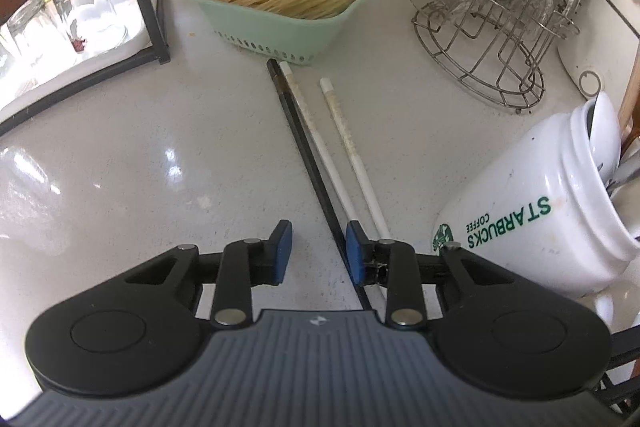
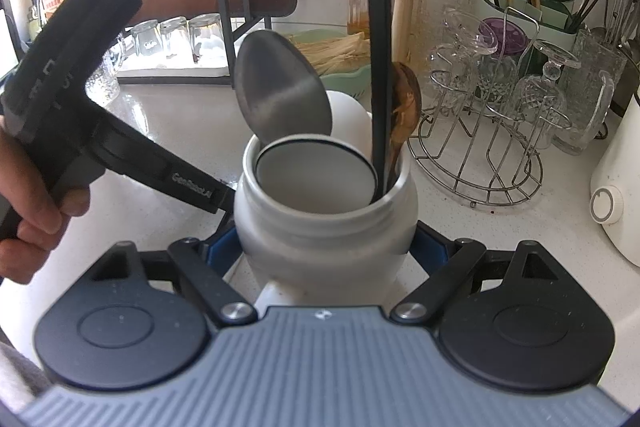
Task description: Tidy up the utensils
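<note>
The white jar (image 1: 532, 211) carried green lettering on its side reading "STARBUCKS" with a smaller "COFFEE" beside it, next to the round green logo; in the left wrist view the words ran upside down. In the right wrist view, the dark body of the left gripper (image 2: 192, 183) bore pale lettering that looked like "GenRobot.AI", though the last characters were faint. A yellow label on a bottle (image 2: 54, 1) at the far left showed red characters too small to read.
</note>
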`<state>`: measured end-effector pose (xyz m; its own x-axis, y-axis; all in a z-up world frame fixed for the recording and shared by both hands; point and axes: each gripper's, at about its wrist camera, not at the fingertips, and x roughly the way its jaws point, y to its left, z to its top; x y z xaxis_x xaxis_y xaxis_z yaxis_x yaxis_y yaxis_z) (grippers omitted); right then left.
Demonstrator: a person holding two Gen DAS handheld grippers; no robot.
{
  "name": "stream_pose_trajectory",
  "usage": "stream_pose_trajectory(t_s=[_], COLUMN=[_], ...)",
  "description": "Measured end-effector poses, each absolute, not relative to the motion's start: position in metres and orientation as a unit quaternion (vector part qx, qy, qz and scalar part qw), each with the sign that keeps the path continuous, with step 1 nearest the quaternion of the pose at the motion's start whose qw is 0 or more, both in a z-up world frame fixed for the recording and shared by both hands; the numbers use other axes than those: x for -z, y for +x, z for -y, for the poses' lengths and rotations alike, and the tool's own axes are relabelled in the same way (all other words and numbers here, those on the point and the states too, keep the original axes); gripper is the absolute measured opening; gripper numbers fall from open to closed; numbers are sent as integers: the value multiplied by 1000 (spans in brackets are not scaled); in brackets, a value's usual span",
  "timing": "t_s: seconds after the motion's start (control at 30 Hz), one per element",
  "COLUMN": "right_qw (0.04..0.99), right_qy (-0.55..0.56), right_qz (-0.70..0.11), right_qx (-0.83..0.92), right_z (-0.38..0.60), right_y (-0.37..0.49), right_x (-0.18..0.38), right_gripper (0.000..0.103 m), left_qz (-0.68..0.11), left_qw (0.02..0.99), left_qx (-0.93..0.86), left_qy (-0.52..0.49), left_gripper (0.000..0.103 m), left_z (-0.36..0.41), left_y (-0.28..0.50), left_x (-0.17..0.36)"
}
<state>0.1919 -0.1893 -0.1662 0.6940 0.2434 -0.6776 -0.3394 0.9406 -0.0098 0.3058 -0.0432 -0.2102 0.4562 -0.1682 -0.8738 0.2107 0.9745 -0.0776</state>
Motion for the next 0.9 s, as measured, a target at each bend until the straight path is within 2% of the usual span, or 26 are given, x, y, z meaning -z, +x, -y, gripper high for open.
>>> stream_pose_trajectory(t_s=[0.03, 0.1, 0.4, 0.9], right_qw=[918, 918, 917, 914], right_qy=[-67, -66, -69, -68], right_qz=[-358, -358, -365, -372], right_qx=[-159, -158, -147, -149], right_z=[189, 189, 184, 176], right_y=[192, 192, 193, 181], right_x=[166, 166, 165, 164], right_gripper=[91, 91, 91, 91], left_qz=[-508, -510, -519, -542], left_qw=[854, 852, 847, 835], left_qx=[108, 110, 105, 92], left_qy=[33, 46, 44, 15], left_gripper=[20, 9, 7, 5], left_z=[46, 51, 43, -7], left_y=[306, 306, 297, 241], left_x=[210, 210, 209, 193])
